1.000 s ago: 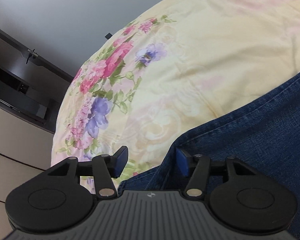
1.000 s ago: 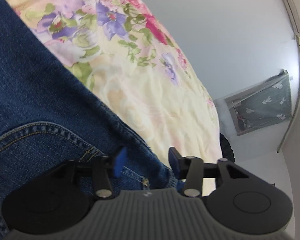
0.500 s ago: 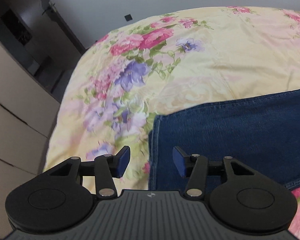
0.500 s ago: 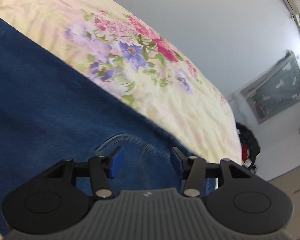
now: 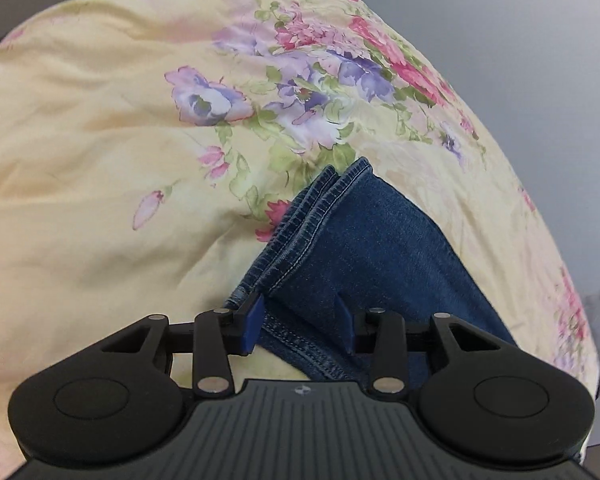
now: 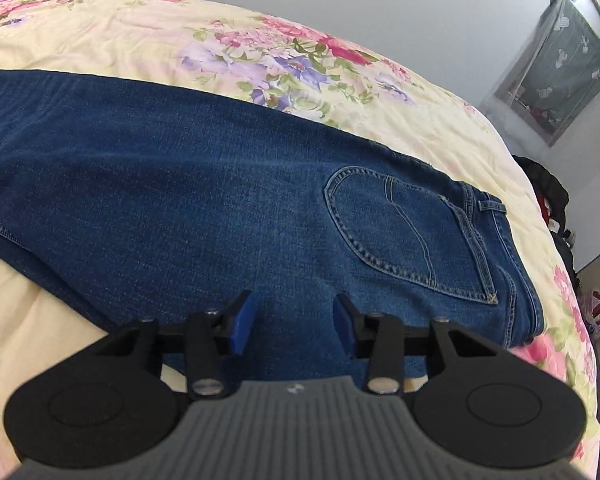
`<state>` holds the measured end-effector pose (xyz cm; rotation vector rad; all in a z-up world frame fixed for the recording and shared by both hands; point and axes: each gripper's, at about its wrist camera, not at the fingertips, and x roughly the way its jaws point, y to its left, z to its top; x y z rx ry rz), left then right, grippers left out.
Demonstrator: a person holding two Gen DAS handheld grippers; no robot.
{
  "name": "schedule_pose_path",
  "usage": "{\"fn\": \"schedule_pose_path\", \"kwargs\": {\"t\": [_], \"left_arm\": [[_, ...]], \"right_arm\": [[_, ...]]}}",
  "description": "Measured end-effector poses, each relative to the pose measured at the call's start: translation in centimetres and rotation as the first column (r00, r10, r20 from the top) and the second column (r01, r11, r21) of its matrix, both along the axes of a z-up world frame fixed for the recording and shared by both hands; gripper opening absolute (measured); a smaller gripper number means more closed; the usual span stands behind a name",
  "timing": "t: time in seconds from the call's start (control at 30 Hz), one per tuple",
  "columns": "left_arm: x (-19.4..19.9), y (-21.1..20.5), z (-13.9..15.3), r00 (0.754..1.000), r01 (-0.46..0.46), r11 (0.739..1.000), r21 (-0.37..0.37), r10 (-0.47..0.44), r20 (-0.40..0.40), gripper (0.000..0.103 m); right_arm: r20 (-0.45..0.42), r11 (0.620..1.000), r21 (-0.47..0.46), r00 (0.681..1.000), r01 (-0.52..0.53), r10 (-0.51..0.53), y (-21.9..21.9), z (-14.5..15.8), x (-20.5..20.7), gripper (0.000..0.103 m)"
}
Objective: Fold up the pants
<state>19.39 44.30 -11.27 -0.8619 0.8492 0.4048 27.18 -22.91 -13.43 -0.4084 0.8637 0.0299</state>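
Broadly, a floral bedspread covers the bed, with blue jeans spread flat across it. Left hand-held gripper, jaws just narrowing, straddles the stacked leg hems ungripped; right hand-held gripper, likewise narrowing, hovers empty near the back pocket.

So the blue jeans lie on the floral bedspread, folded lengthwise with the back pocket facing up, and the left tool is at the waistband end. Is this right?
Not quite. The left tool is at the hem end of the jeans, not the waistband; the left wrist view shows the stacked leg hems in front of it. The rest holds: the jeans lie on the floral bedspread with the back pocket up.
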Motion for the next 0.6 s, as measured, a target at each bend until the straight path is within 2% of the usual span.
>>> {"fn": "schedule_pose_path", "kwargs": {"t": [0.1,0.27,0.33,0.37,0.4,0.53,0.6], "left_arm": [[0.4,0.1,-1.5,0.998,-0.056,0.998,-0.043,0.056,-0.005,0.044],[0.4,0.0,-2.3,0.995,-0.103,0.994,-0.029,0.103,-0.002,0.043],[0.6,-0.2,-1.9,0.995,-0.099,0.995,0.001,0.099,-0.012,0.021],[0.6,-0.3,-1.7,0.995,-0.095,0.995,0.021,0.095,-0.016,0.017],[0.6,-0.5,-1.3,0.996,-0.086,0.996,0.032,0.086,-0.004,0.008],[0.8,-1.5,0.3,0.999,-0.052,0.991,0.124,0.051,0.014,0.003],[1.2,-2.0,0.9,0.999,-0.035,0.986,0.164,0.035,0.003,0.003]], "right_arm": [[-0.002,1.000,0.000,1.000,0.006,-0.006,0.2,0.4,-0.4,0.035],[0.018,0.999,0.020,0.999,0.046,-0.047,-0.5,1.3,-1.7,0.035],[0.025,0.996,0.054,0.997,0.066,-0.068,-1.0,1.8,-2.7,0.035],[0.029,0.995,0.066,0.996,0.080,-0.082,-1.2,2.0,-3.3,0.035],[0.029,0.992,0.082,0.995,0.092,-0.095,-1.5,2.1,-3.9,0.035],[0.024,0.980,0.150,0.990,0.131,-0.136,-2.4,1.7,-6.1,0.035],[0.037,0.980,0.150,0.989,0.134,-0.141,-2.3,1.2,-6.5,0.035]]}}
